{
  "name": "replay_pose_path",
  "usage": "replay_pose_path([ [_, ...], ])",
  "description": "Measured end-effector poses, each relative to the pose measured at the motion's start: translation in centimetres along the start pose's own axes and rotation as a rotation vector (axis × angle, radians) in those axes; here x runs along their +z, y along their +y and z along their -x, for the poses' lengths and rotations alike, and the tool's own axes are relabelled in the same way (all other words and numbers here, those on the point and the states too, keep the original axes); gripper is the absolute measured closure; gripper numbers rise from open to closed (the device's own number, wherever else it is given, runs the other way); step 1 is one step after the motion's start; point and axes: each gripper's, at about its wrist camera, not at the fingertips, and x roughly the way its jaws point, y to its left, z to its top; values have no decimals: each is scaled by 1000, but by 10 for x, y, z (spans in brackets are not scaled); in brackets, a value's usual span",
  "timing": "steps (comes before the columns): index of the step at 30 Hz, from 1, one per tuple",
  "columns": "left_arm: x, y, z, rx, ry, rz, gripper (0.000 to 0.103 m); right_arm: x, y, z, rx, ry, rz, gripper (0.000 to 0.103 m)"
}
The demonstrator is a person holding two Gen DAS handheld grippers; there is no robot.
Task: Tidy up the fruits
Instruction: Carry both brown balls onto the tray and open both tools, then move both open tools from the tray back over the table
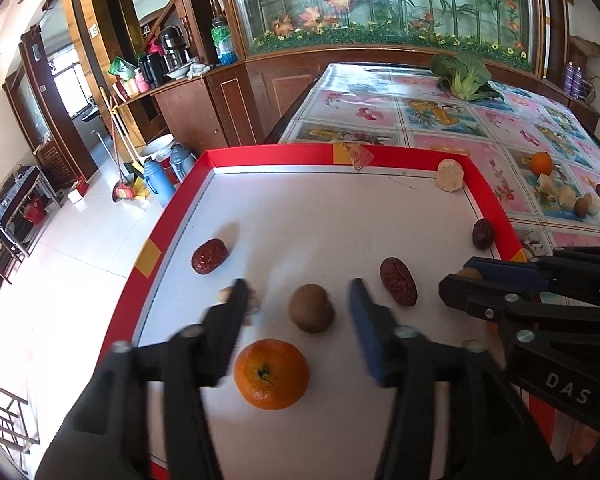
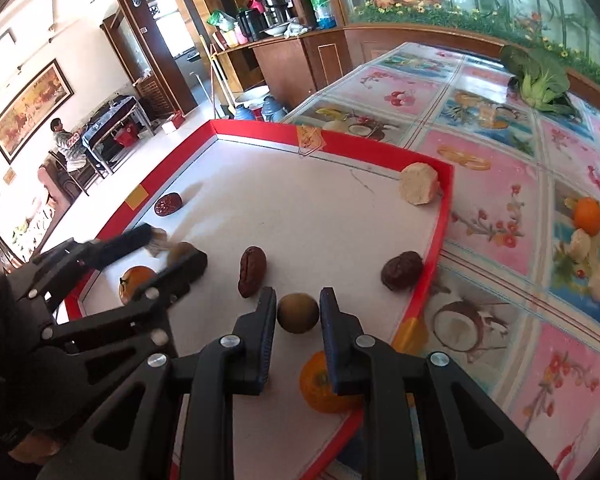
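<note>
The left hand-held gripper (image 1: 298, 300) stands apart around a small round brown fruit (image 1: 312, 308); the right hand-held gripper (image 2: 298, 308), slightly apart, brackets another brown round fruit (image 2: 298, 313), which may roll away.

We see a tray (image 1: 172, 216) with a bright red rim, yellow patches along it, and a plain white floor. On it lie dark red wrinkled dates (image 1: 209, 256), a dull brown round fruit (image 1: 312, 309), an orange mandarin (image 1: 271, 374) with a green stem spot, and a pale beige chunk (image 1: 450, 175). The surface (image 1: 380, 108) wears a glossy cloth of pink and blue squares printed with flowers and fruit. Both grippers are black with blue pads.
</note>
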Motion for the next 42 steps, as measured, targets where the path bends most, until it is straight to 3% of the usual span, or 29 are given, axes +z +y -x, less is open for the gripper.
replay_pose_path([
  [8,6,-9,22,11,-51,-17,31,-8,-25,51,-15,-121,-33,77],
  [12,4,-26,33,-12,-63,-52,27,-16,-52,75,-63,-164,-74,76],
  [17,4,-52,44,-73,-70,-95,26,-37,-108,103,-169,-197,-171,75],
  [22,13,-88,51,-155,-75,-156,26,-50,-180,124,-269,-214,-371,75],
  [26,24,-118,55,-217,-78,-211,26,-42,-210,121,-316,-176,-454,75],
  [31,37,-147,51,-280,-59,-252,26,-24,-219,105,-277,-146,-488,75],
  [37,47,-169,35,-365,7,-268,26,-22,-218,99,-398,-143,-441,75],
  [41,54,-182,21,-390,41,-277,26,-31,-232,102,-391,-155,-467,74],
  [42,57,-187,17,-391,46,-280,26,-33,-237,101,-369,-151,-477,69],
])
